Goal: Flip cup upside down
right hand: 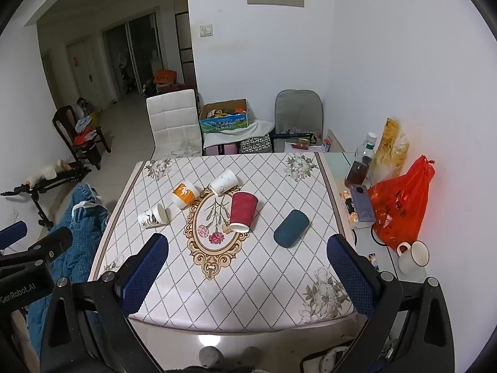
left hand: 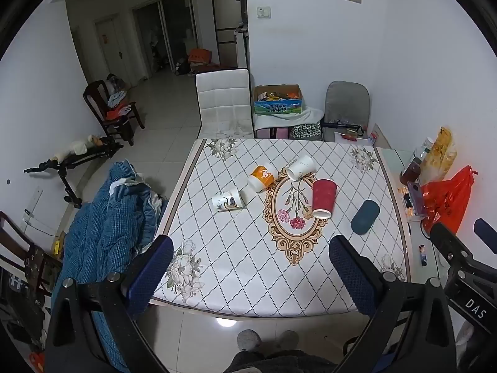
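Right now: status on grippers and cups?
Left gripper and right gripper open, empty, above near table edge. Red cup and the other cups lie on their sides, none flipped. Nothing in the way.

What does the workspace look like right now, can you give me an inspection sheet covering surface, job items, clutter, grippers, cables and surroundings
Surface: table under a diamond-pattern floral cloth.
Job's things: five cups, all lying on their sides: crane-print cup, orange cup, white cup, red cup, dark blue cup. None flipped yet.
Clutter: on the glass strip to the right, an orange plastic bag, brown bottle, phone, white mug.
Grippers: left gripper and right gripper both open, empty, held back over the near edge.
Cables: nothing seen.
Surroundings: white chair, cardboard box, grey chair, blue quilt, wooden chair.
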Demonstrator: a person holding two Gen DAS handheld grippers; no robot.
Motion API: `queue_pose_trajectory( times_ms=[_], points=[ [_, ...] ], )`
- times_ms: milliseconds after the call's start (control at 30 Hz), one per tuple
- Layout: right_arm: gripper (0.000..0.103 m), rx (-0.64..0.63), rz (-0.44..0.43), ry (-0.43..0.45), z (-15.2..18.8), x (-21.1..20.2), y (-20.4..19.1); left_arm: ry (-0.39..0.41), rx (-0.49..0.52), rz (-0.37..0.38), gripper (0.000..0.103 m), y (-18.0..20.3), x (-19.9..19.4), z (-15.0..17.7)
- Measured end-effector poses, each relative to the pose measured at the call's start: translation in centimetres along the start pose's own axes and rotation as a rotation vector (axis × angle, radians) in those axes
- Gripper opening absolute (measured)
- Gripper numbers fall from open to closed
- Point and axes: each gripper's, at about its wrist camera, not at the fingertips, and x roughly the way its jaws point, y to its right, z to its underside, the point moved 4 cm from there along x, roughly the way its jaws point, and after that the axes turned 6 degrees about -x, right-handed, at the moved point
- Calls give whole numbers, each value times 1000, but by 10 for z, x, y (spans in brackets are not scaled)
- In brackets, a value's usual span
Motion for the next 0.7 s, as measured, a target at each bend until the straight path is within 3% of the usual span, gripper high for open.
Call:
queue_pose_trajectory(
  times_ms=[700],
  points=[
    [103, 14, -13, 3, 1, -3, 1, -1, 3, -4, 103, 0, 0, 0]
  ],
)
